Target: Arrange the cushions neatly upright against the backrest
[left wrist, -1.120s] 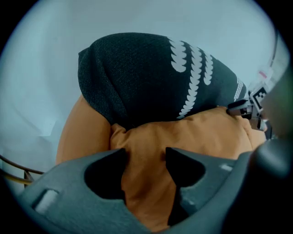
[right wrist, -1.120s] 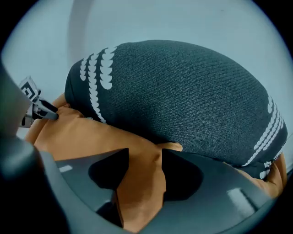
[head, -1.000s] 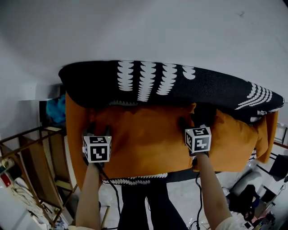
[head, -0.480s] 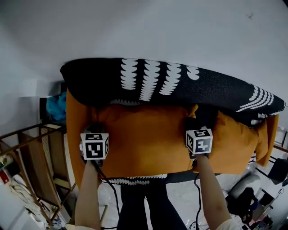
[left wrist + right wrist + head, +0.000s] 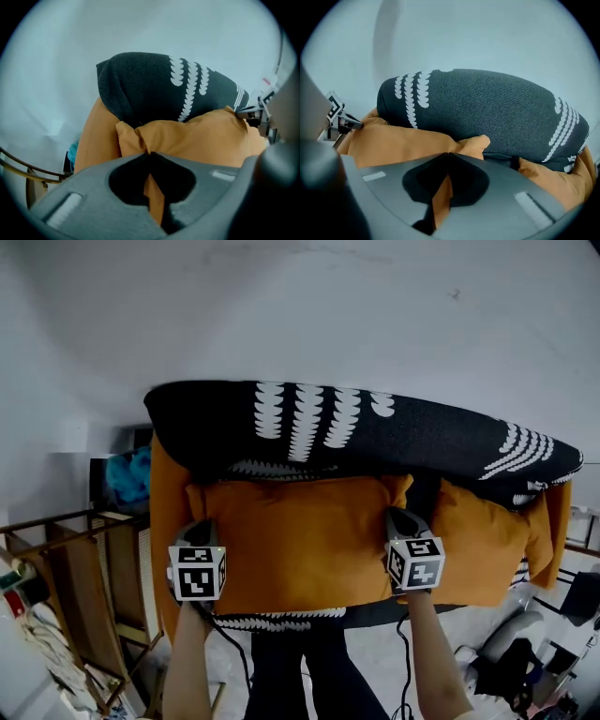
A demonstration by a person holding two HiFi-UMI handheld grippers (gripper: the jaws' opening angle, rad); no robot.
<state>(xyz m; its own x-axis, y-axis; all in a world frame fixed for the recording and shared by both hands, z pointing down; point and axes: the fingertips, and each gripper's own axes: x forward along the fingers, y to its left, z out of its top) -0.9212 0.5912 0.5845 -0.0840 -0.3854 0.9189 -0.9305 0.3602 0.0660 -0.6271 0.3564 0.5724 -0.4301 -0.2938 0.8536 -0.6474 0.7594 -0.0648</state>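
White wall [image 5: 300, 315] behind, with the sofa backrest beneath it draped in a black throw with white markings [image 5: 375, 432]. Far left, wooden rack [image 5: 84, 549] and teal cloth [image 5: 131, 479] beside the sofa's orange arm, no part of the job.

Left gripper [image 5: 203, 523]: stood spread wide a second ago, then closed just now onto the left edge of the middle orange cushion [image 5: 300, 535]. Ended pressed together in the left gripper view, nipping a thin fold of orange fabric [image 5: 154, 197] between the pads.

Middle orange cushion: leaned on the backrest, top edge up at the throw's fringe, both upper corners drawn into small peaks. Looked raised a little against the view of a second ago, with both grippers up alongside it.

Right gripper [image 5: 396, 514]: did the same, closing just now from open onto the cushion's right edge. Finished shut on another fold of orange fabric [image 5: 440, 197] in the right gripper view.

Further right, second orange cushion [image 5: 483, 540], just beside the first, against the backrest under the throw's edge, and not held.

Judged: grasp made on both sides, lift probably begun, so next a matter of standing the cushion straight and square against the backrest. Held only by thin pinches of loose cover, so likely to sag in the middle or slip out if tugged hard
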